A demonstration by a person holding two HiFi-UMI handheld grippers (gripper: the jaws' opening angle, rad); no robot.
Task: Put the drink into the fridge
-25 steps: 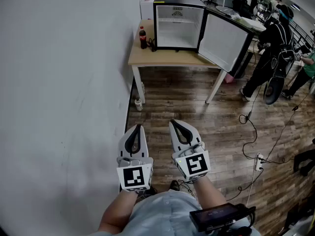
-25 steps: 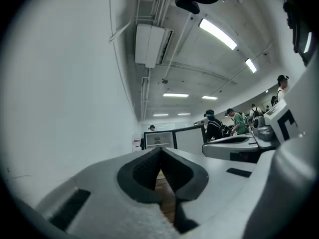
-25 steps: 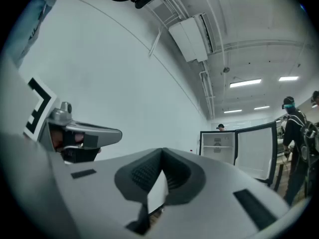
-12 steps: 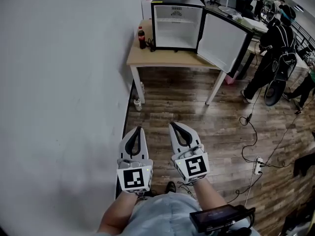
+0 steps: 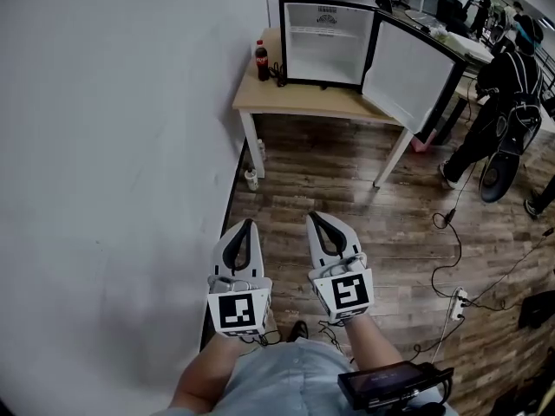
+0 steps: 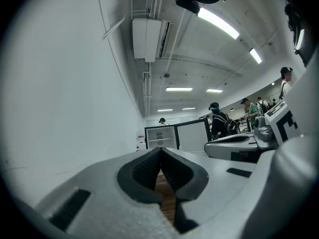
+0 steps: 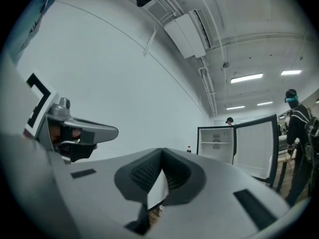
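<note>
Where plank floor (image 5: 347,189) meets wall (image 5: 113,146), far table (image 5: 295,104), cola bottle (image 5: 262,61) upright left of mini fridge (image 5: 328,37), left gripper (image 5: 245,224) and right gripper (image 5: 313,217) closed, empty.

The wooden floor (image 5: 347,180) gives you a broad open lane straight ahead to the counter (image 5: 295,102). The wall (image 5: 113,146) runs close along your left as far as the counter's left edge, so you have no room to swing out on that side. On the far counter the fridge (image 5: 326,13) stands open towards you. Its door (image 5: 408,72) juts out right, past the counter's edge. The cola bottle (image 5: 262,61) stands in the narrow gap between fridge and wall. What looks like a small bottle (image 5: 251,178) sits on the floor by the left leg (image 5: 251,144). On the right, cables (image 5: 448,218) and a power strip (image 5: 458,300) litter the floor, and a person (image 5: 507,94) stands there.
</note>
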